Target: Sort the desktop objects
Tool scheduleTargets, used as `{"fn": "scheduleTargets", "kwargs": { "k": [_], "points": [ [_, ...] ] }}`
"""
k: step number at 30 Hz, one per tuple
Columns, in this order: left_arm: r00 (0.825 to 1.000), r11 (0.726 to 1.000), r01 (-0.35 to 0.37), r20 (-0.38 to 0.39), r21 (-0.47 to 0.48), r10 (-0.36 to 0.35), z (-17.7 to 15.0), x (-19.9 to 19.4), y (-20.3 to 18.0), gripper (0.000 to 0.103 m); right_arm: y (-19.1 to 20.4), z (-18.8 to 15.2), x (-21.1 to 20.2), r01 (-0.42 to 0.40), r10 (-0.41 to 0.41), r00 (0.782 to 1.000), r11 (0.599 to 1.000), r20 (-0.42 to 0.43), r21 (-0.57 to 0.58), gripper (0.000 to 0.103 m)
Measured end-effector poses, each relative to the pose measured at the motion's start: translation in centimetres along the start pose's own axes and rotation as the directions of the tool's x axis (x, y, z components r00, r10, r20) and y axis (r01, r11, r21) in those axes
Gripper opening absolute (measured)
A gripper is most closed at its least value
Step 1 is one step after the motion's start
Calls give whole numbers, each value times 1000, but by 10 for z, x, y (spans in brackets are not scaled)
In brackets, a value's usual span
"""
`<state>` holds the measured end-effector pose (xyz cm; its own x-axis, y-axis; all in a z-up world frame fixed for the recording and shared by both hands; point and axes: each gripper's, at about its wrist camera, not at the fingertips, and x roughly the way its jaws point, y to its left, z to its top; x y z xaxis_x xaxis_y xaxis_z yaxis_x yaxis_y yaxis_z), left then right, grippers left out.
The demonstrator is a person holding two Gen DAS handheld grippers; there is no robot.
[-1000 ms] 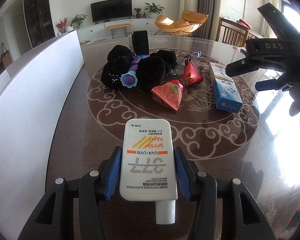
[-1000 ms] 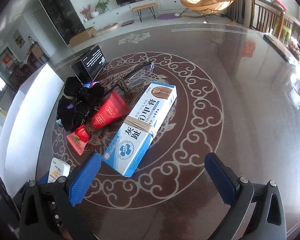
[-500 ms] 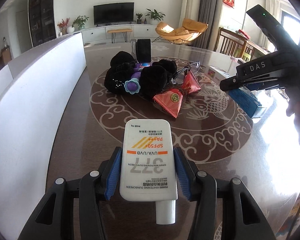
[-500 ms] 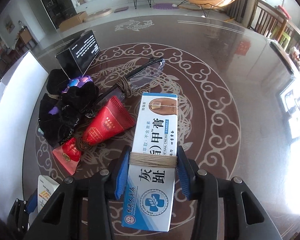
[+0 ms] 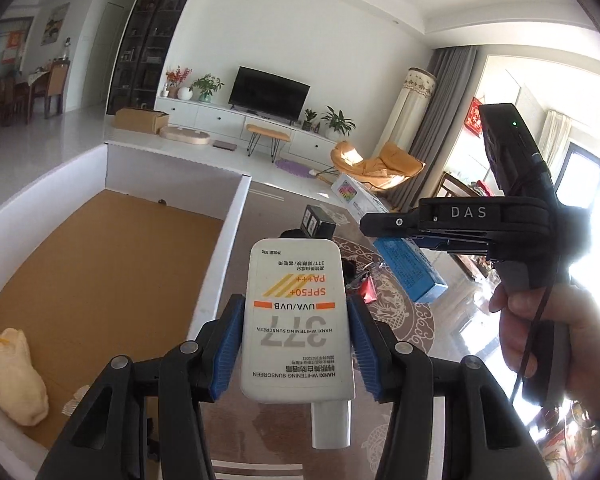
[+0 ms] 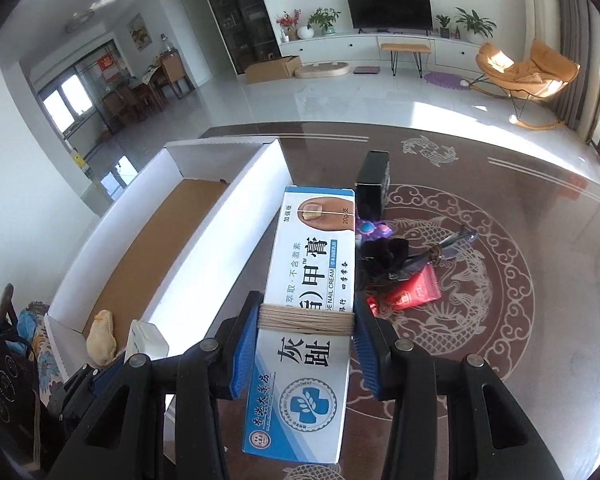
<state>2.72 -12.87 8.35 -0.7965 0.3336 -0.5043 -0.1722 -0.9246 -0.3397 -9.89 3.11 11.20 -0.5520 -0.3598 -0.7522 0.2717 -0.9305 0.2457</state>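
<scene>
left gripper (image 5: 296,344) clamps the sunscreen tube (image 5: 296,320) between its pads; right gripper (image 6: 306,344) clamps the nail cream box (image 6: 312,304)

on the white sunscreen tube (image 5: 296,320), seen upside down, "377", "uva/uvb", "spf50+", "pa+++" and "hanxi whitening sunscreen" are printed. "das" is marked on the black right gripper (image 5: 472,220). on the blue and white nail cream box (image 6: 312,304), "nail cream", "20g" and large chinese characters are printed.
</scene>
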Motion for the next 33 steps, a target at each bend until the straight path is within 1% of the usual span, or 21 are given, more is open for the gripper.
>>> {"fn": "scheduleTargets", "kwargs": {
  "k": [2, 4, 8, 11, 13, 15, 16, 17, 18, 19, 20, 21, 22, 24, 27, 28, 29, 30, 31, 32, 33],
  "points": [
    [998, 997, -58, 11, -41, 58, 12, -15, 34, 51, 38, 7, 21, -59, 59, 998, 998, -1, -33, 44],
    [991, 988, -135, 11, -73, 136, 23, -24, 68, 51, 78, 10, 40, -112, 112, 994, 991, -11, -71, 45],
    [973, 963, -226, -70, -149, 218, 26, -22, 128, 51, 146, 8, 81, -206, 202, 978, 970, -43, -127, 45],
    [956, 951, -271, -155, -152, 248, 15, -8, 149, 51, 183, 0, 118, -220, 207, 974, 964, -92, -153, 45],
    [945, 951, -270, -233, -154, 230, 3, 6, 156, 51, 197, -8, 140, -216, 197, 973, 963, -124, -163, 45],
    [933, 942, -292, -264, -162, 244, -6, 12, 158, 54, 204, -15, 156, -178, 155, 977, 970, -144, -166, 46],
    [928, 936, -310, -267, -167, 260, -9, 12, 159, 55, 203, -19, 161, -174, 151, 977, 972, -150, -159, 52],
    [930, 932, -314, -255, -182, 263, -10, 10, 159, 58, 200, -20, 164, -169, 147, 978, 974, -146, -151, 65],
    [935, 929, -313, -239, -196, 264, -10, 7, 158, 67, 196, -21, 162, -159, 142, 982, 977, -127, -144, 70],
    [937, 926, -316, -220, -205, 271, -9, 4, 156, 72, 190, -22, 157, -157, 144, 985, 978, -99, -138, 76],
    [939, 924, -321, -199, -207, 282, -8, 1, 152, 76, 184, -22, 151, -164, 155, 985, 977, -75, -135, 78],
    [941, 925, -323, -178, -202, 289, -7, -2, 145, 76, 174, -21, 141, -166, 161, 986, 977, -47, -135, 79],
    [945, 929, -314, -159, -194, 286, -4, -4, 137, 76, 164, -20, 131, -160, 159, 987, 978, -15, -136, 79],
    [960, 948, -271, -118, -167, 253, -2, -7, 111, 76, 140, -21, 108, -132, 142, 988, 982, 60, -137, 82],
    [984, 980, -173, -67, -95, 167, -1, -8, 58, 76, 92, -33, 77, -42, 62, 984, 992, 168, -116, 85],
    [990, 989, -133, -59, -63, 129, -2, -6, 37, 76, 71, -39, 70, 3, 15, 981, 995, 191, -97, 94],
    [994, 995, -92, -56, -35, 90, -4, -4, 18, 77, 51, -45, 64, 52, -35, 977, 996, 208, -73, 100],
    [997, 999, -45, -63, -10, 44, -7, -1, -2, 81, 27, -53, 59, 100, -88, 973, 994, 214, -44, 101],
    [997, 1000, 4, -82, 6, -4, -11, 4, -19, 85, 3, -60, 57, 137, -132, 971, 990, 198, -13, 101],
    [992, 998, 58, -111, 14, -56, -18, 11, -35, 94, -22, -66, 56, 173, -173, 971, 985, 165, 16, 101],
    [983, 993, 113, -149, 17, -110, -25, 21, -51, 96, -45, -74, 58, 208, -212, 969, 977, 128, 40, 101]
  ]
}}
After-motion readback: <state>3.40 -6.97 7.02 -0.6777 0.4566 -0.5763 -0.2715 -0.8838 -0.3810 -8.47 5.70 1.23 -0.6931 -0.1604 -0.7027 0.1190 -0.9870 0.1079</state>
